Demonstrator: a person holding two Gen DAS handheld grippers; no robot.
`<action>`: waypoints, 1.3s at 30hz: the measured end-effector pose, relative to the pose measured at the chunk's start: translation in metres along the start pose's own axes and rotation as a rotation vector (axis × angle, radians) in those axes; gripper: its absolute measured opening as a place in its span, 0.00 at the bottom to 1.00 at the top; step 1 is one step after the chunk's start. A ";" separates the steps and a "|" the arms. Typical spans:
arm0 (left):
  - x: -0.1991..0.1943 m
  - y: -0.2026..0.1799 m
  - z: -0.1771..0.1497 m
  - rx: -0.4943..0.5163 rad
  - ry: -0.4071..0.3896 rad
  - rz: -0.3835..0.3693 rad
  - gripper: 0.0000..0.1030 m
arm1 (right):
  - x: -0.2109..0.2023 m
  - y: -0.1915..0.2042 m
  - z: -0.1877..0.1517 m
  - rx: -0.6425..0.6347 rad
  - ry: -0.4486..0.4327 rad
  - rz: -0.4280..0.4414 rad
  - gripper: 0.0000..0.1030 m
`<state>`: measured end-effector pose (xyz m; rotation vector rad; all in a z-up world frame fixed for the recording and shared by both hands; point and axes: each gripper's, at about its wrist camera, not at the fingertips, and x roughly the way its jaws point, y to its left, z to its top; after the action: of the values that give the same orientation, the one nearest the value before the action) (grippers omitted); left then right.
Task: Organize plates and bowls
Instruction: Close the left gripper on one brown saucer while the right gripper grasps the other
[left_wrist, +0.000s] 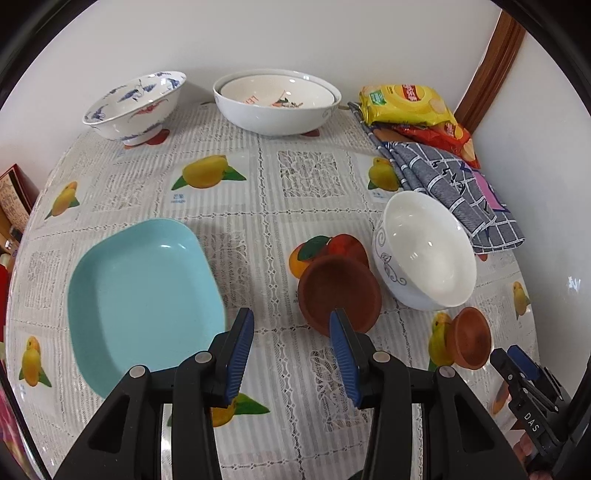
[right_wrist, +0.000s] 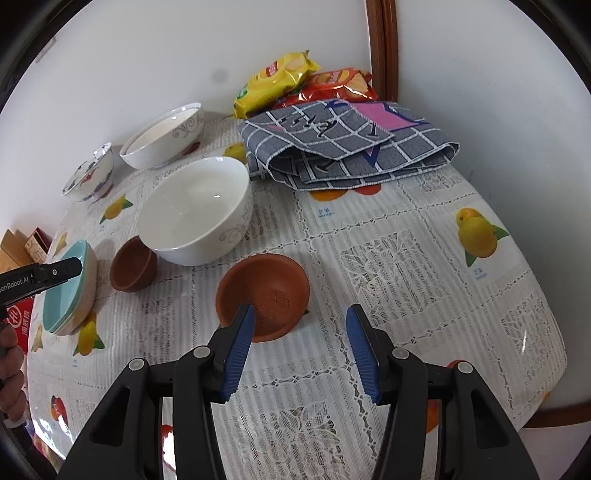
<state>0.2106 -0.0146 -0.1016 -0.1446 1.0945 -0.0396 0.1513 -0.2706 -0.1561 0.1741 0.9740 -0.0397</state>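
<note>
A light blue square plate (left_wrist: 144, 295) lies at the left of the table. A brown clay cup (left_wrist: 340, 291) stands beside a white bowl (left_wrist: 424, 254) with a grey scroll pattern. My left gripper (left_wrist: 291, 321) hangs open above the cloth between plate and cup, its right fingertip in front of the cup's near rim, nothing between the fingers. My right gripper (right_wrist: 300, 314) is open over a brown clay saucer (right_wrist: 264, 295), its left fingertip overlapping the saucer's near rim; whether it touches I cannot tell. The saucer (left_wrist: 471, 338) and right gripper (left_wrist: 508, 356) also show in the left wrist view.
At the back against the wall stand a blue-patterned bowl (left_wrist: 136, 107) and a large white bowl (left_wrist: 277, 101) with another nested inside. Snack bags (left_wrist: 406, 105) and a folded grey checked cloth (left_wrist: 454, 188) lie at the right. The table edge (right_wrist: 554, 369) curves near right.
</note>
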 end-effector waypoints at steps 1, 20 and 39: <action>0.005 -0.001 0.001 0.001 0.007 -0.003 0.39 | 0.003 -0.001 0.000 0.005 0.005 0.001 0.50; 0.063 -0.014 0.011 0.023 0.106 -0.015 0.39 | 0.047 -0.001 0.003 0.007 0.033 -0.019 0.40; 0.072 -0.011 0.015 0.044 0.084 0.015 0.26 | 0.052 0.006 0.004 -0.012 0.020 -0.005 0.20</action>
<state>0.2573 -0.0314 -0.1566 -0.0961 1.1778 -0.0562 0.1844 -0.2634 -0.1958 0.1614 0.9941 -0.0365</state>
